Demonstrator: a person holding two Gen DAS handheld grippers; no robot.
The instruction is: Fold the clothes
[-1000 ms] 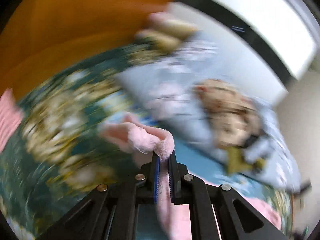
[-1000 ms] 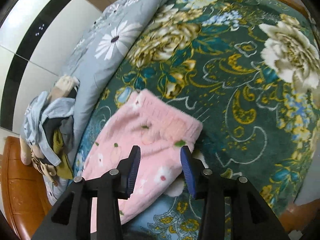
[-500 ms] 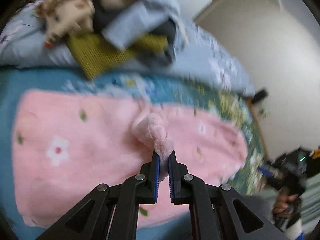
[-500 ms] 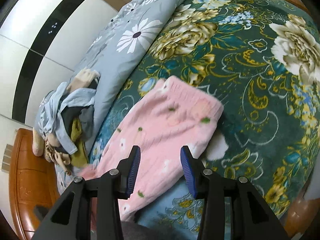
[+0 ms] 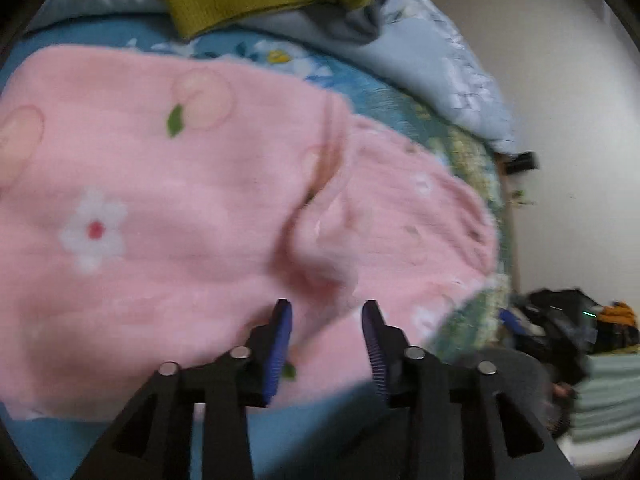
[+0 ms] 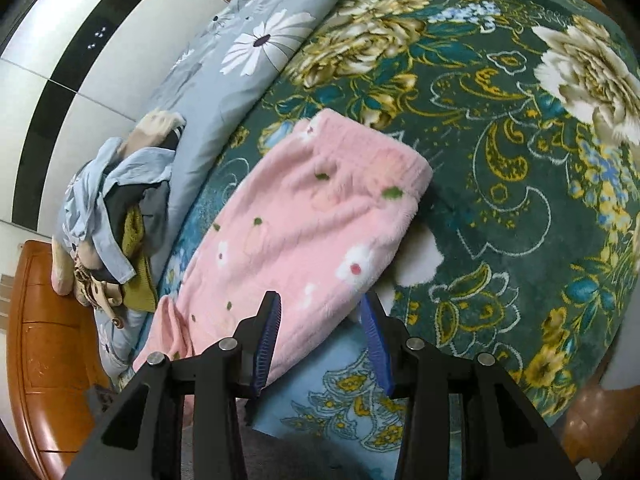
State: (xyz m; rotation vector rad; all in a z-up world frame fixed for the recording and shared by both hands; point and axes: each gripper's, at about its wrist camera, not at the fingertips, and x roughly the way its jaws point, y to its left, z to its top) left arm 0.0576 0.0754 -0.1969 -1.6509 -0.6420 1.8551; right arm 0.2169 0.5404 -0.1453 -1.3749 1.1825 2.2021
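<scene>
Pink fleece trousers (image 6: 312, 220) with white flowers and green leaves lie flat on the bed, waistband toward the far right. In the left wrist view the trousers (image 5: 180, 208) fill the frame, one layer folded over the other with a raised crease near the middle. My left gripper (image 5: 326, 332) is open and empty, just above the pink fabric. My right gripper (image 6: 320, 320) is open and empty, hovering over the near edge of the trousers.
The bed carries a dark green floral blanket (image 6: 500, 140). A grey-blue daisy duvet (image 6: 256, 48) lies along the far side. A heap of clothes (image 6: 116, 216) sits at the left by the wooden headboard (image 6: 44, 340). Clutter (image 5: 560, 320) lies on the floor beyond the bed.
My left gripper carried a pinch of pink fabric across the trousers, laid it down and opened. The right gripper stayed open and shifted slightly.
</scene>
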